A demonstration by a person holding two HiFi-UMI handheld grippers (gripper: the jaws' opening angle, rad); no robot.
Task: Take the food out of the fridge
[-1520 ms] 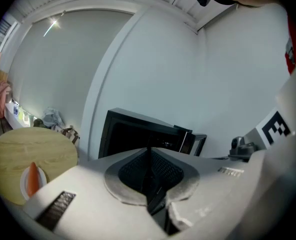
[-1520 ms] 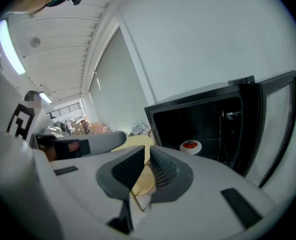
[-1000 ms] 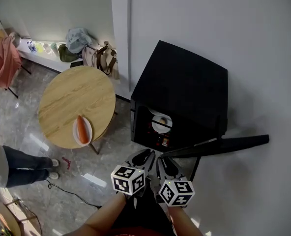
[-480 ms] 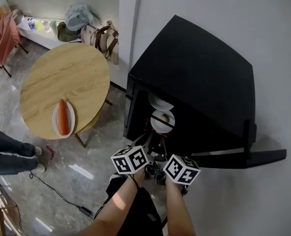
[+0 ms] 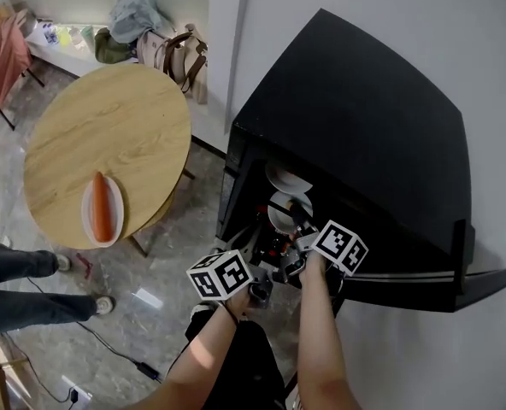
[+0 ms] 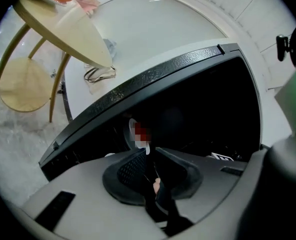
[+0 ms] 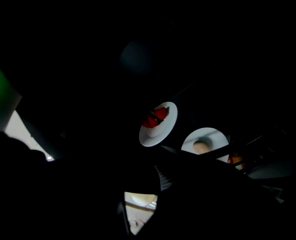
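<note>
Jaws of the left gripper (image 6: 150,151) are sitting nearly together w/ nothing btwn them, hovering just outside the black fridge (image 5: 364,118), lower centre of head view. We're holding the right gripper (image 5: 299,220) inside the fridge opening. Its jaws are showing only as dark outlines there, so we can't tell open vs closed. Food is sitting inside: white plate w/ red pieces (image 7: 158,124) at centre of right gripper view, plate w/ a tan item (image 7: 205,145) just right of it. Fridge door (image 5: 424,278) is hanging open, lower right. At left, a round wooden surface (image 5: 116,135) is carrying a plate (image 5: 86,220) w/ an orange food piece (image 5: 102,206).
</note>
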